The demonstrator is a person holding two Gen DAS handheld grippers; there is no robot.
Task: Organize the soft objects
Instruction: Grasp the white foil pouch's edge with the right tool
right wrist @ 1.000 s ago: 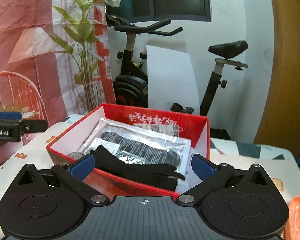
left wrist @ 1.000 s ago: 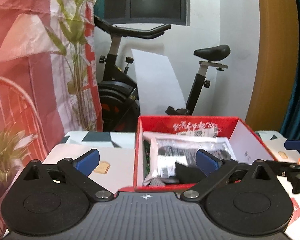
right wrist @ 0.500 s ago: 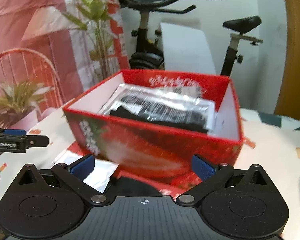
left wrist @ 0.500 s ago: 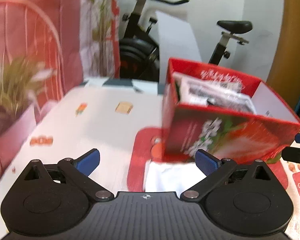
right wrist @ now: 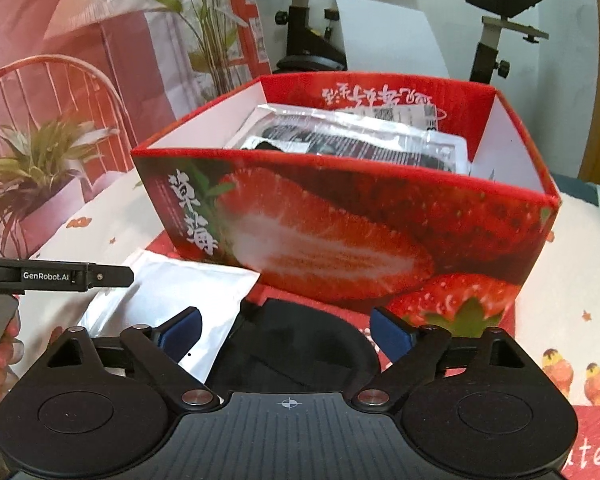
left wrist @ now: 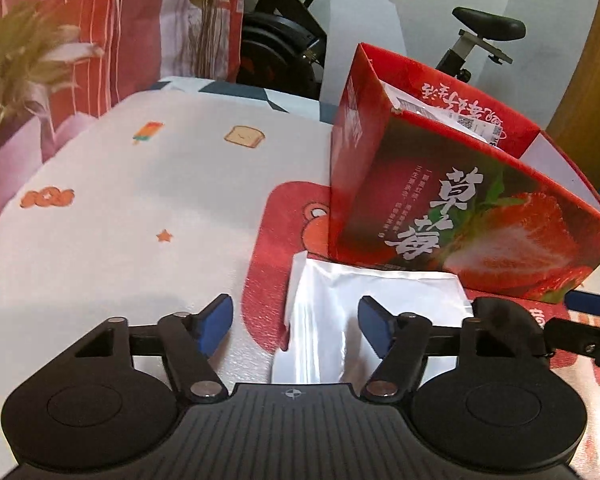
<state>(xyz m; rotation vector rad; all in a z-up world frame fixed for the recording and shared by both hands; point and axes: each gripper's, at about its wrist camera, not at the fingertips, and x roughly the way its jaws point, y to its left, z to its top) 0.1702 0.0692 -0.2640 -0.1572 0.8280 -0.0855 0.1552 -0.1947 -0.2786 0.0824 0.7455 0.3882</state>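
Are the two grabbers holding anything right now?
No. The left gripper hangs open over the white packet; the right gripper open over the black item.

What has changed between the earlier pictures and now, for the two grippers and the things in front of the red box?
Both grippers have come down from above the red strawberry box to the items in front of it. The left gripper now frames the white packet, the right gripper the black soft item. Both jaws have just been closing, with nothing gripped yet. The box, its bagged contents and both items stayed put.
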